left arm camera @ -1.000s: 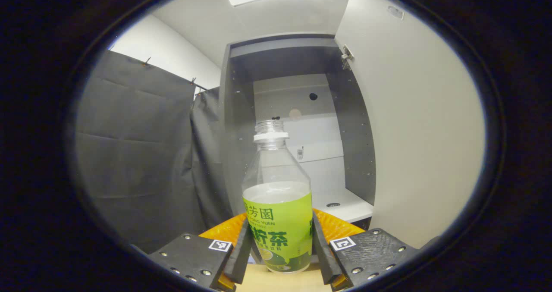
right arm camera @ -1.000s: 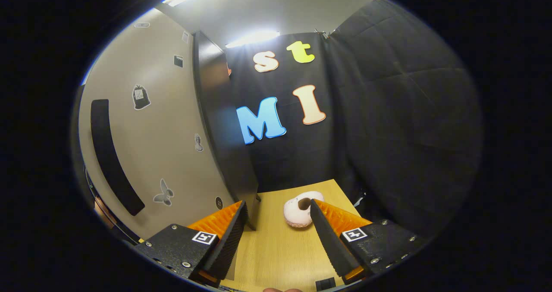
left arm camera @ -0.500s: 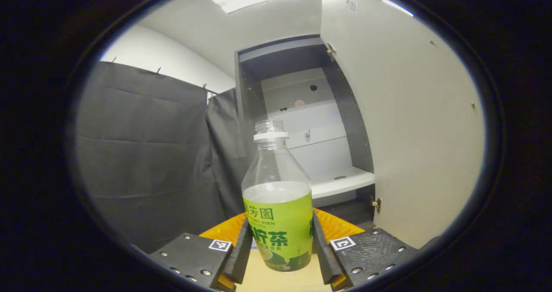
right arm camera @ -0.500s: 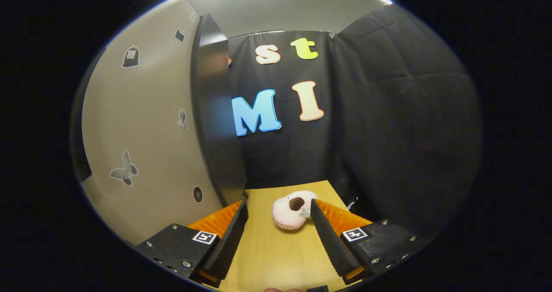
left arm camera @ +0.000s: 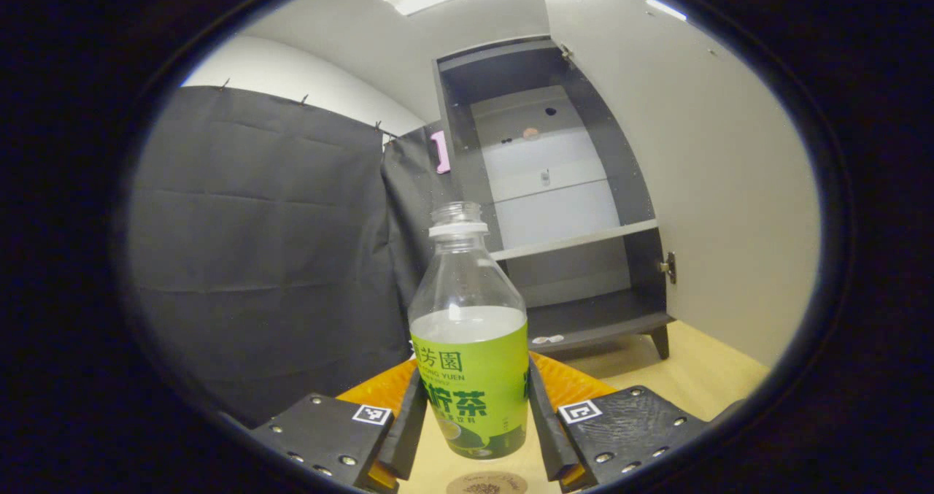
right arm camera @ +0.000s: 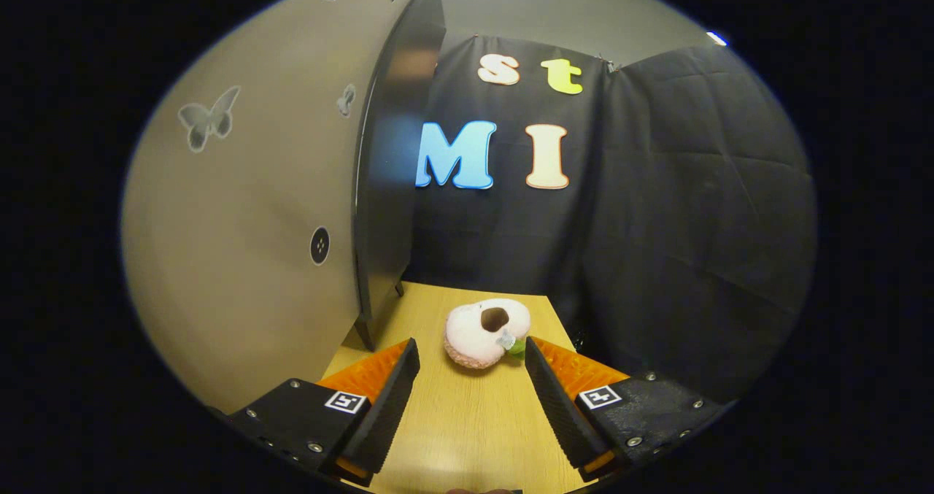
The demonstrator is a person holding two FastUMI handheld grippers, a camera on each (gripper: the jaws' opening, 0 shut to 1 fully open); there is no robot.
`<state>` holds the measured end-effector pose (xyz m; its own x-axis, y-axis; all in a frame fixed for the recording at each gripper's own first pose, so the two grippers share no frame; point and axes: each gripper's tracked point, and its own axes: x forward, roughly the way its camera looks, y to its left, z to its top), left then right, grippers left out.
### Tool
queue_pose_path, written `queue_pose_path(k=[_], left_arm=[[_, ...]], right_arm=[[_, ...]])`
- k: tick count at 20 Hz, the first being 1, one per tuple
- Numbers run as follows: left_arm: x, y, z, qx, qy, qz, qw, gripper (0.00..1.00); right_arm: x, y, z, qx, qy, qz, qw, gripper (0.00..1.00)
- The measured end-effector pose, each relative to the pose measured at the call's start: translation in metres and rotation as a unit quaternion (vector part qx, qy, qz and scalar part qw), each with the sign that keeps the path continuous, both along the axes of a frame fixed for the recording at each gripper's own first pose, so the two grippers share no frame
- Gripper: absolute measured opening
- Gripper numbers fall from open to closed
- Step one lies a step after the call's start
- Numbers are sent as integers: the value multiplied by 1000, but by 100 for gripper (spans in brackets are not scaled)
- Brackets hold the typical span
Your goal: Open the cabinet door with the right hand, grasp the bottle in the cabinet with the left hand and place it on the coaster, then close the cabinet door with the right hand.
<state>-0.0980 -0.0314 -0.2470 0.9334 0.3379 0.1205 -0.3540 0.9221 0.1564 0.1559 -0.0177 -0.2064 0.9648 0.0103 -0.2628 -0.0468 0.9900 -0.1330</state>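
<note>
Bottle (left arm camera: 469, 377) lower now, coaster (left arm camera: 487, 484) newly below.

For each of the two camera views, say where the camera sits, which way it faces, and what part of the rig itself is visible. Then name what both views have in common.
Left gripper view: rides on the left hand-held gripper, facing the open cabinet; its fingers clamp the bottle above the coaster.
Right gripper view: rides on the right hand-held gripper, facing the booth wall and a pink plush toy; its fingers stand open.
Shared: the cabinet door and the wooden table.
</note>
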Motion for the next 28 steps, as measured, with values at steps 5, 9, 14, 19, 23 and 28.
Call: queue_pose_path(k=[5,9,14,19,23,28], left_arm=[[-9,14,-95,-6,22,39,999,68],[-21,11,-112,-36,5,42,998,68],[-30,16,-120,-25,6,49,998,68],[-34,22,-117,-14,-1,66,998,83],[-29,12,-96,-30,-32,29,999,91],[-32,20,-61,-36,-53,27,998,91]], right_arm=[[-8,-2,-42,-70,52,33,996,90],[-9,2,-55,-81,63,45,994,90],[-14,13,-64,-90,69,62,992,91],[-16,20,-68,-91,67,73,991,91],[-21,21,-75,-99,73,78,989,92],[-23,22,-75,-80,79,73,991,92]])
